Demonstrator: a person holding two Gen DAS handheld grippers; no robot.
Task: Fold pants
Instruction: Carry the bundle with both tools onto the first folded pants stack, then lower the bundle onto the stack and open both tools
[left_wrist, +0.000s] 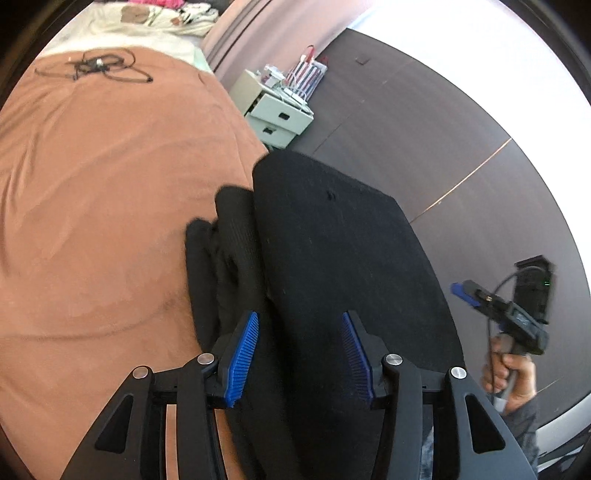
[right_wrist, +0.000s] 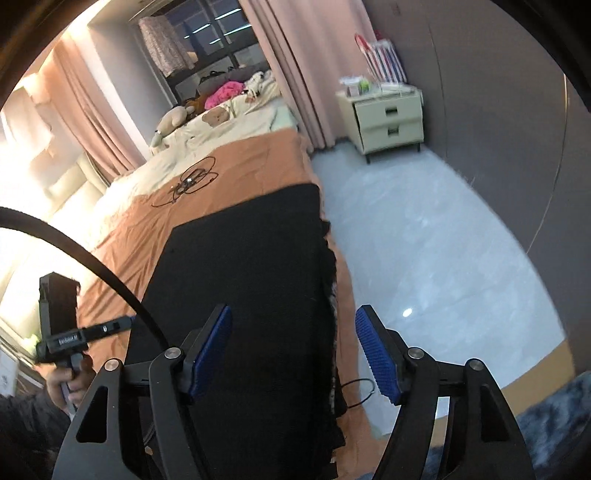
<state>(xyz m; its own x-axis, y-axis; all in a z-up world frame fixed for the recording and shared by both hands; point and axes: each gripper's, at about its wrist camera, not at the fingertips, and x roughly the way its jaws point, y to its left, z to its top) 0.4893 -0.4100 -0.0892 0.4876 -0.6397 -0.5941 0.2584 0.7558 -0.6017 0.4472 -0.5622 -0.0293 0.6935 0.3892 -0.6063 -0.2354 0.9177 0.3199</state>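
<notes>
left gripper (left_wrist: 300, 360) tilts downward, its blue pads (left_wrist: 243, 354) parted and pressing nothing. right gripper (right_wrist: 293, 354) tilts down likewise, jaws apart with nothing gripped. each handle sits in a person's hand (left_wrist: 511, 380), fingers wrapped round it.

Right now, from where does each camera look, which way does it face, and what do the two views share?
Left wrist: sits on the left gripper, looking down along its open fingers at the black pants on the orange bed cover; the other hand with the right gripper shows at right.
Right wrist: sits on the right gripper, facing along the bed toward the window; a hand holding the left gripper shows at lower left.
Shared: pants, bed cover, cable tangle, nightstand, curtain.
</notes>
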